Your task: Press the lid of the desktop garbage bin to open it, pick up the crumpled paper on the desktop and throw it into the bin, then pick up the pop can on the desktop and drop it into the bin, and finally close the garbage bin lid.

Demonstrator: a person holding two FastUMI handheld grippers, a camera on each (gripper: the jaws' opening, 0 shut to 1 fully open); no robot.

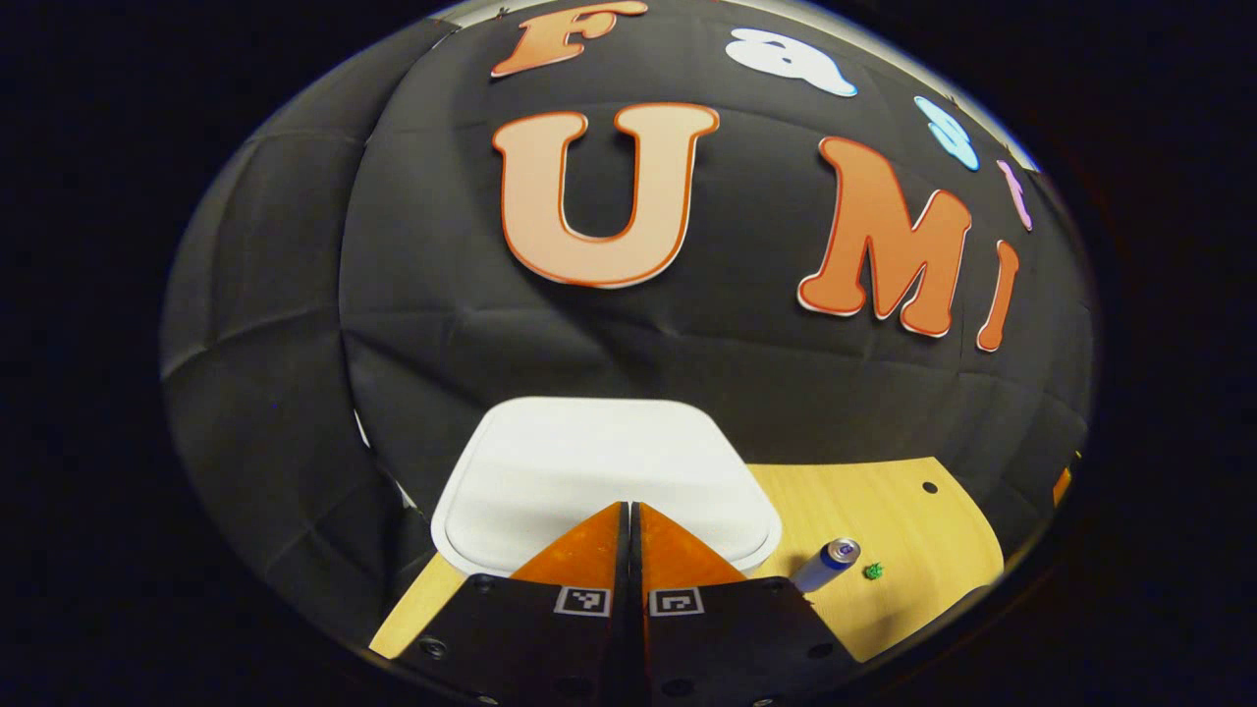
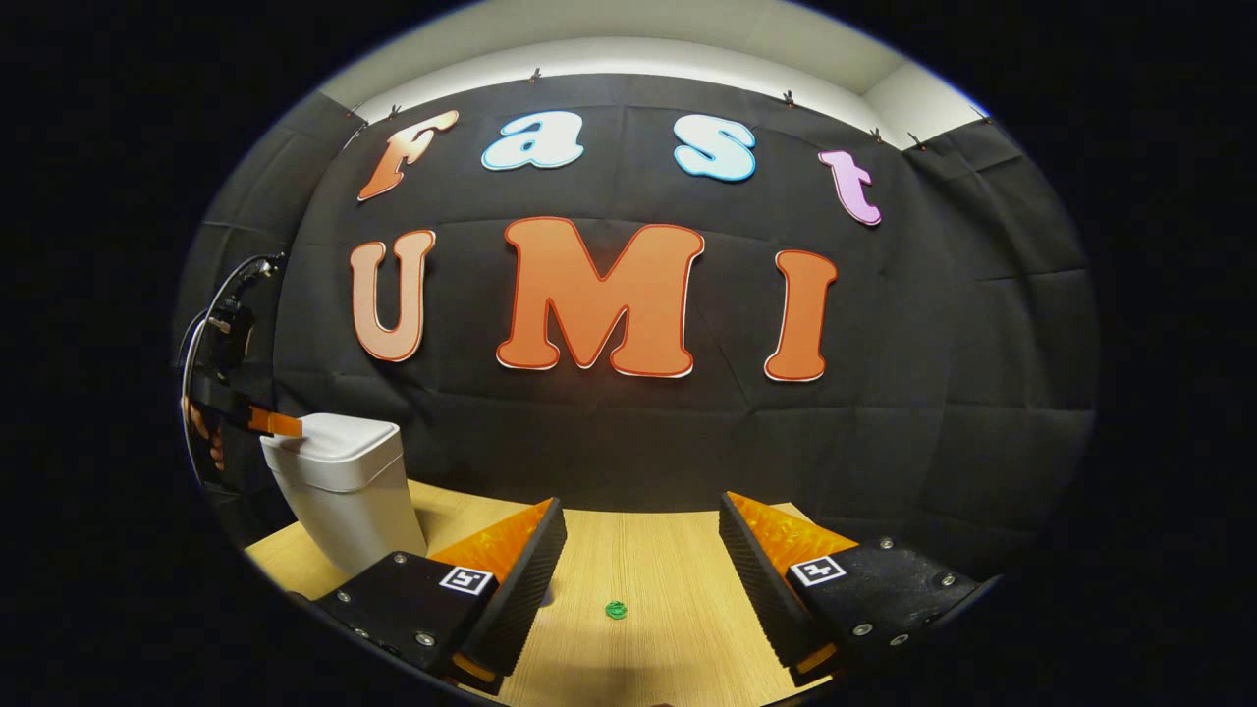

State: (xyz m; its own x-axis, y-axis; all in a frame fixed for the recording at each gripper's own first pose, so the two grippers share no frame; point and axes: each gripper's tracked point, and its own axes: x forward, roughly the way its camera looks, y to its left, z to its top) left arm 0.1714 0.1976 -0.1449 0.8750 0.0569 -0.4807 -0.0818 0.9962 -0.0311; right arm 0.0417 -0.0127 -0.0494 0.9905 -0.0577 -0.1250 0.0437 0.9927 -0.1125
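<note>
On the wooden desktop (image 2: pixel 668 579) the white garbage bin (image 2: pixel 344 491) stands at my left with its lid (image 1: pixel 599 471) down, my left tongs (image 1: pixel 629 513) clenched empty just over that lid, my right tongs (image 2: pixel 638 550) released wide above the desk, the pop can (image 1: pixel 827 564) lying beside the bin and the small green crumpled paper (image 2: pixel 616 610) next to it.

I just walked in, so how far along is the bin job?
Nothing looks done: the bin lid is down. In hand: the shut left gripper sits over the lid, seemingly to press it. The right gripper waits open above the green crumpled paper. Left: binning the paper and pop can, then closing the lid.
</note>
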